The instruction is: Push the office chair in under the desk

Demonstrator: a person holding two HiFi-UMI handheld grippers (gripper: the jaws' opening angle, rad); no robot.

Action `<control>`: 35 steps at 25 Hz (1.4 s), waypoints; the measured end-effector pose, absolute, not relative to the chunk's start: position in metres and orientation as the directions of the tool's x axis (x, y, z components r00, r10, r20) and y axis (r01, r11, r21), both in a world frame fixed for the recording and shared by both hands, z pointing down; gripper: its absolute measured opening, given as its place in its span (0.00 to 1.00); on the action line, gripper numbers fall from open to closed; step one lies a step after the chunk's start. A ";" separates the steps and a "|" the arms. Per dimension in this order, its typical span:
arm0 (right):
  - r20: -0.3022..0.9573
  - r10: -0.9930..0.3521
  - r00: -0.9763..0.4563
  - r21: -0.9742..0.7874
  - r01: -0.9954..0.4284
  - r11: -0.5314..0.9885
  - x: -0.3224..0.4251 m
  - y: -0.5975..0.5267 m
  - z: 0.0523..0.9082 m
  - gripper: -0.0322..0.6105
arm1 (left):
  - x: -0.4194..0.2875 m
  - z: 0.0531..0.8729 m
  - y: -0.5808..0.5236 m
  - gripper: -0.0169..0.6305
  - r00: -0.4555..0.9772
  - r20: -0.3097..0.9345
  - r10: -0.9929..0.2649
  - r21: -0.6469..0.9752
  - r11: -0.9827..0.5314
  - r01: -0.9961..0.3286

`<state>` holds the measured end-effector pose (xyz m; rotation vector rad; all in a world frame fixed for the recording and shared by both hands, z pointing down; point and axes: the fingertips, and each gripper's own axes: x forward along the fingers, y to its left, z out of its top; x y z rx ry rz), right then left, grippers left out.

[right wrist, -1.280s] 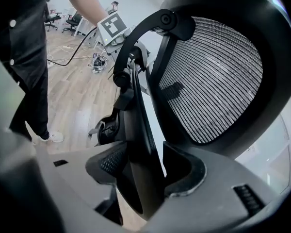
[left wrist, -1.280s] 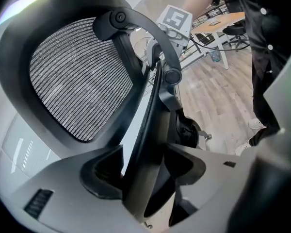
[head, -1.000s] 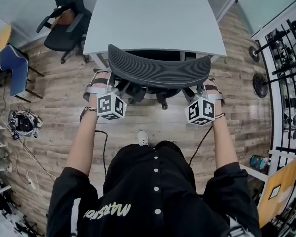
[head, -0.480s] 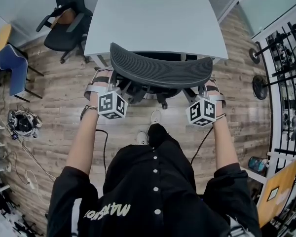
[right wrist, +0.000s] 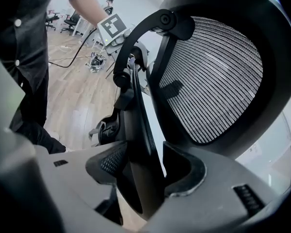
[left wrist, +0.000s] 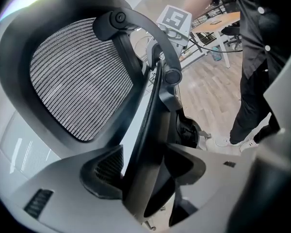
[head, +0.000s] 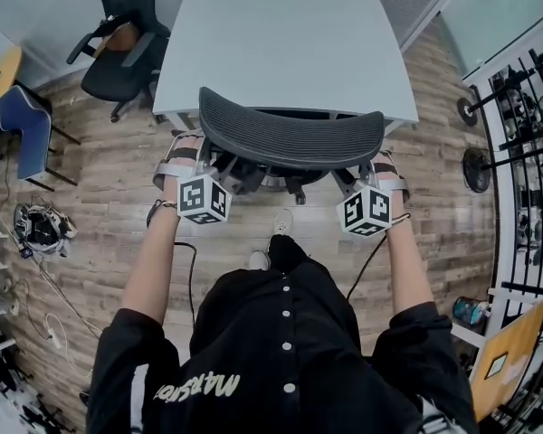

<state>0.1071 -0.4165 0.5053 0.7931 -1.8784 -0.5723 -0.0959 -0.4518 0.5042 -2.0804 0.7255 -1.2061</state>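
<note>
We stand behind the office chair (head: 291,138), which faces the white table (head: 281,34). Its curved mesh backrest (head: 290,132) sits right at the table's near edge, and from above it overlaps that edge slightly. The backrest and the tabletop hide the seat from our head view.

Our left gripper (left wrist: 138,171) is at the chair's left side. Its fingers (left wrist: 104,171) are clenched on the dark upright frame bar (left wrist: 150,130) behind the mesh, spread wide with the bar filling the gap between the pads. Our right gripper (right wrist: 145,171) mirrors this on the chair's right side, its fingers (right wrist: 184,174) clamped on the matching bar (right wrist: 138,130). Both marker cubes show just below the backrest in the head view.

One shoe (head: 283,220) rests on the wooden floor (head: 100,206) between our arms. A second black chair (head: 118,48) stands off the table's far left corner, and a blue chair (head: 23,125) is farther left.
</note>
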 end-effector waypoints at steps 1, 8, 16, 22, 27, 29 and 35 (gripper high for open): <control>0.603 -0.736 -0.307 0.685 -0.274 0.675 0.108 -0.420 0.505 0.42 | -0.095 0.504 -0.455 0.45 0.431 0.549 -0.716 -0.738 -0.658 -0.151; 0.603 -0.732 -0.318 0.686 -0.262 0.679 0.107 -0.441 0.506 0.42 | -0.096 0.506 -0.473 0.45 0.421 0.553 -0.719 -0.734 -0.660 -0.163; 0.601 -0.728 -0.330 0.687 -0.253 0.682 0.109 -0.458 0.506 0.42 | -0.094 0.505 -0.486 0.45 0.412 0.552 -0.725 -0.735 -0.656 -0.169; 0.603 -0.724 -0.334 0.685 -0.248 0.685 0.116 -0.468 0.508 0.43 | -0.088 0.507 -0.494 0.45 0.406 0.552 -0.728 -0.735 -0.655 -0.176; 0.603 -0.722 -0.339 0.686 -0.241 0.687 0.120 -0.479 0.507 0.43 | -0.085 0.505 -0.501 0.45 0.399 0.549 -0.735 -0.738 -0.650 -0.181; 0.604 -0.720 -0.341 0.685 -0.239 0.688 0.122 -0.482 0.507 0.43 | -0.083 0.505 -0.503 0.45 0.397 0.548 -0.736 -0.739 -0.649 -0.183; 0.600 -0.722 -0.346 0.688 -0.237 0.686 0.124 -0.491 0.506 0.43 | -0.081 0.505 -0.512 0.45 0.391 0.551 -0.737 -0.737 -0.650 -0.186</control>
